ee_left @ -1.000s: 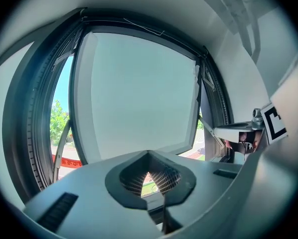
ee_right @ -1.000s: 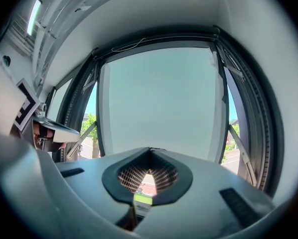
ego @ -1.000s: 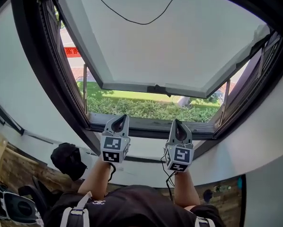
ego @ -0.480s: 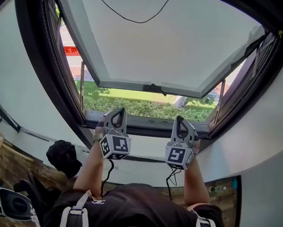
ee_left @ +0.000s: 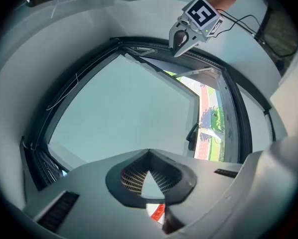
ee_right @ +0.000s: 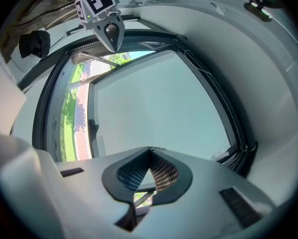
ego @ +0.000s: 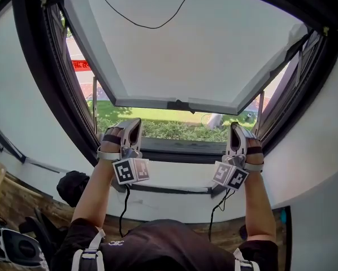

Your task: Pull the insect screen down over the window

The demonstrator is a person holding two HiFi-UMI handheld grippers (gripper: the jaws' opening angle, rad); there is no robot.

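The dark-framed window [ego: 180,149] stands with its pale sash [ego: 186,49] swung outward. A thin dark cord [ego: 146,22] hangs in a loop from the top of the frame; no drawn screen shows across the opening. My left gripper [ego: 130,127] is raised at the lower left corner of the opening. Its jaws are starting to open, tips still almost touching, with nothing between them [ee_left: 149,152]. My right gripper [ego: 235,133] is held up at the lower right corner, shut and empty [ee_right: 150,149]. Each gripper shows in the other's view: the right one [ee_left: 176,46], the left one [ee_right: 111,44].
Metal stay arms [ego: 94,103] [ego: 259,109] brace the sash at both sides. Outside are a hedge and grass [ego: 180,130] and a red sign [ego: 80,65]. A black cap-like object [ego: 76,186] lies below the sill at left. The white sill [ego: 174,176] runs beneath the frame.
Both grippers have risen and spread apart, the left one toward the frame's left side and the right one toward its right side. The view has tilted slightly.
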